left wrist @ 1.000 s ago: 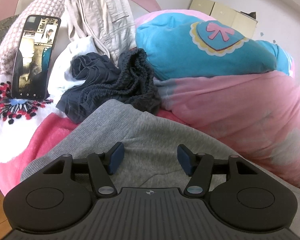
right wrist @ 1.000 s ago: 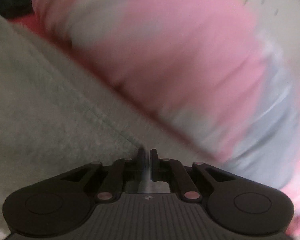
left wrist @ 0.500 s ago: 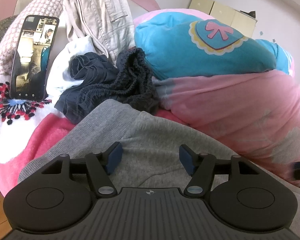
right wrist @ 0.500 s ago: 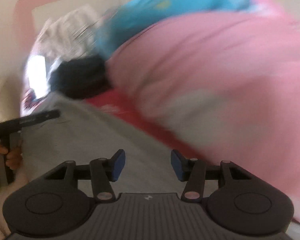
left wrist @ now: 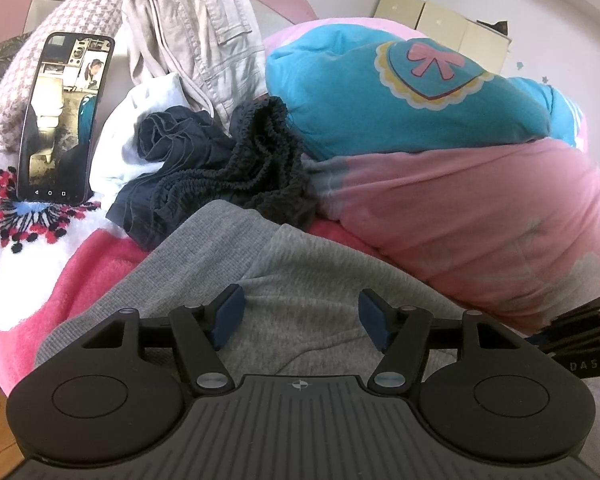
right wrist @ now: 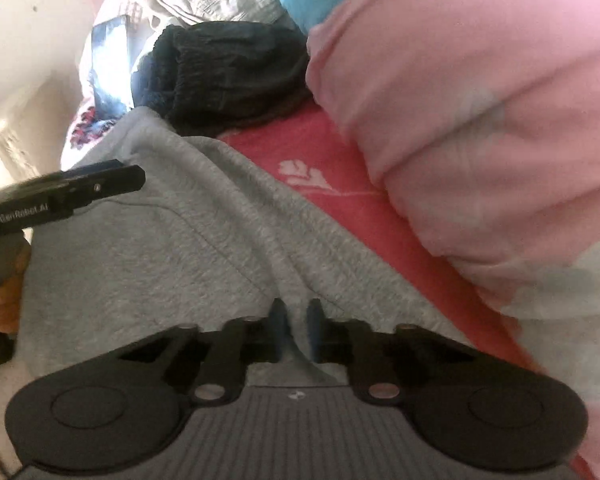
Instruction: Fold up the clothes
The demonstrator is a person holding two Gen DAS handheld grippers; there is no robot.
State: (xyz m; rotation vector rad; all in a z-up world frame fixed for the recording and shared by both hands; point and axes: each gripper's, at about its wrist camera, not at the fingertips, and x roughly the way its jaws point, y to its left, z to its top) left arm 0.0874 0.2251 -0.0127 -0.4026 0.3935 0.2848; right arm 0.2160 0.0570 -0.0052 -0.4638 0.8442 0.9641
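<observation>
From the left wrist, the left gripper (left wrist: 300, 318) hovers over the grey garment (left wrist: 300, 276) spread on the pink bedding (left wrist: 100, 264), jaws wide apart, nothing between them. A dark clothes pile (left wrist: 220, 176) lies beyond, a phone (left wrist: 62, 120) propped beside it.

From the right wrist, the right gripper (right wrist: 296, 330) has just been closing; a fold of the grey garment (right wrist: 160, 248) sits pinched between its jaws.

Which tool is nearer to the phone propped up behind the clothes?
Left. The left tool hangs open over the grey garment, with the phone ahead on its left. The right tool, pinching a fold of that garment, sits on the left tool's far side from the phone.
</observation>
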